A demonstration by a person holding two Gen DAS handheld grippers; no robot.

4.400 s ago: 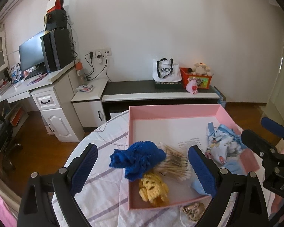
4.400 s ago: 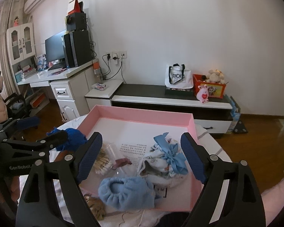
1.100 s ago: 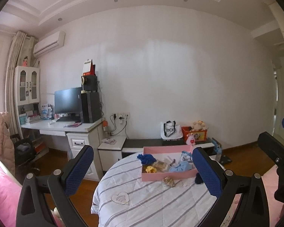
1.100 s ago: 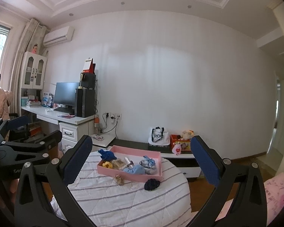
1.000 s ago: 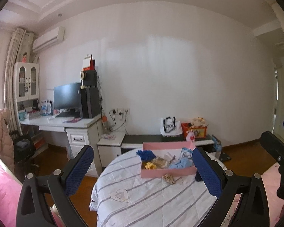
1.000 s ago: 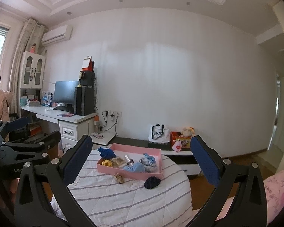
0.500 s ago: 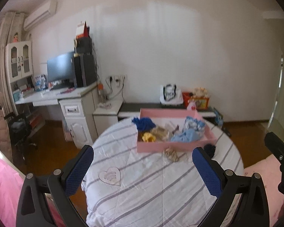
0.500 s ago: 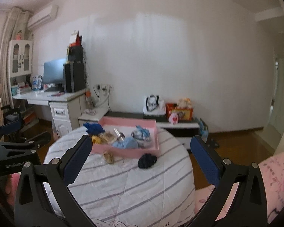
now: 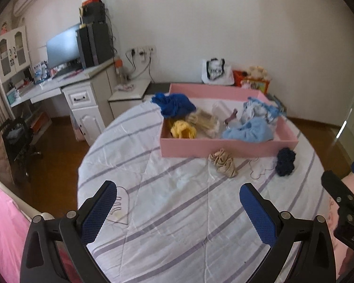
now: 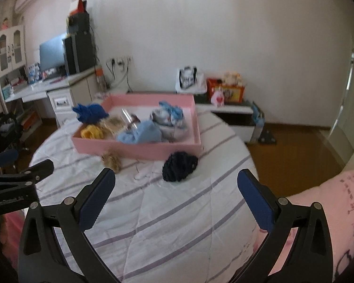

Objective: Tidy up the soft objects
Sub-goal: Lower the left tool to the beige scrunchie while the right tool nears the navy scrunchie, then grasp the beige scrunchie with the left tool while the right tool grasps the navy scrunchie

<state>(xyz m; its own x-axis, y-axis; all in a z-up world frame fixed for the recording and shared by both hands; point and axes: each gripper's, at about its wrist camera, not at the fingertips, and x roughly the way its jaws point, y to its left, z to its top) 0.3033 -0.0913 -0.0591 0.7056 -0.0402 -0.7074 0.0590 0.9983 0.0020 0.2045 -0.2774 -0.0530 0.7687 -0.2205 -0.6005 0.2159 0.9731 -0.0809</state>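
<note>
A pink box [image 9: 226, 147] [image 10: 139, 146] sits at the far side of a round table with a striped white cloth [image 9: 177, 202]. In the box lie a blue knit piece [image 9: 174, 105], a yellow scrunchie [image 9: 183, 129], a light blue cloth [image 9: 250, 131] and a floral pouch [image 9: 257, 110]. A beige scrunchie [image 9: 223, 162] [image 10: 112, 159] and a dark navy scrunchie [image 9: 285, 161] [image 10: 179, 166] lie on the cloth in front of the box. My left gripper [image 9: 179, 212] and my right gripper [image 10: 174, 200] are both open and empty, well short of them.
A white desk with a monitor [image 9: 63, 44] stands at the left. A low cabinet with a tote bag [image 9: 214, 70] and a toy box runs along the back wall. A pink pillow [image 10: 330, 202] lies at the right. A chair [image 9: 14, 136] stands by the desk.
Both grippers have tipped down and moved closer to the table after pulling far back from the box. The table fills more of both views. Both stay open.
</note>
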